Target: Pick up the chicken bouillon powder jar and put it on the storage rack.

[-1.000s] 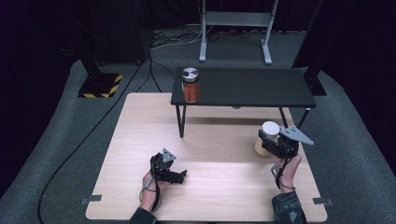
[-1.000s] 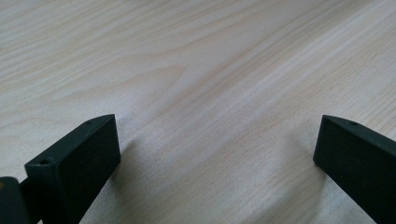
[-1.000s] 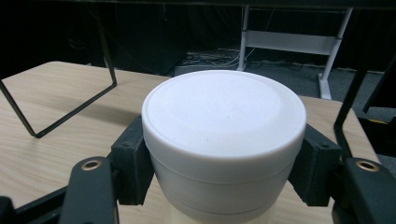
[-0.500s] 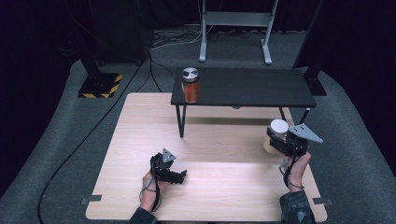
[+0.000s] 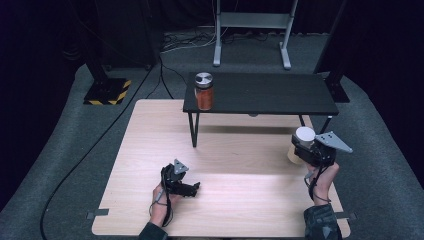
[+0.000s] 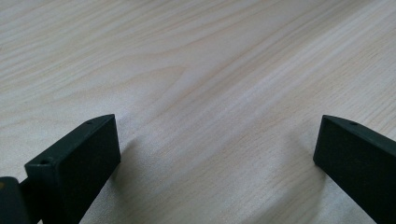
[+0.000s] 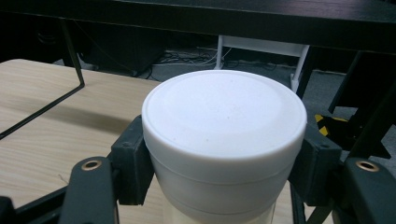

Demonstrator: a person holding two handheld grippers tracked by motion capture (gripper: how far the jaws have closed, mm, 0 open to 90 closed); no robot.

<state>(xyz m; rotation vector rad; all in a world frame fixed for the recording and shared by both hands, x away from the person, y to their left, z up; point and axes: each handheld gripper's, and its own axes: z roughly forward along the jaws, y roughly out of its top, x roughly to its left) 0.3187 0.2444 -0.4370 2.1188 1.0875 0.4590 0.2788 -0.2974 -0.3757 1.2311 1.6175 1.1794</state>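
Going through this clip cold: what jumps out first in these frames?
The white-lidded jar fills the right gripper view, clamped between the right gripper's jaws near the wooden table's right edge. Next comes the orange jar with a silver lid at the left end of the low black bench. The left gripper rests open on bare wood.

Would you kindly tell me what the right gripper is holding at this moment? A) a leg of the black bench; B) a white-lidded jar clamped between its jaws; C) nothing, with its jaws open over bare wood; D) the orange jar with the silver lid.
B: in the right gripper view the right gripper has both jaws pressed against the sides of the white-lidded jar, while the orange jar stands on the black bench.
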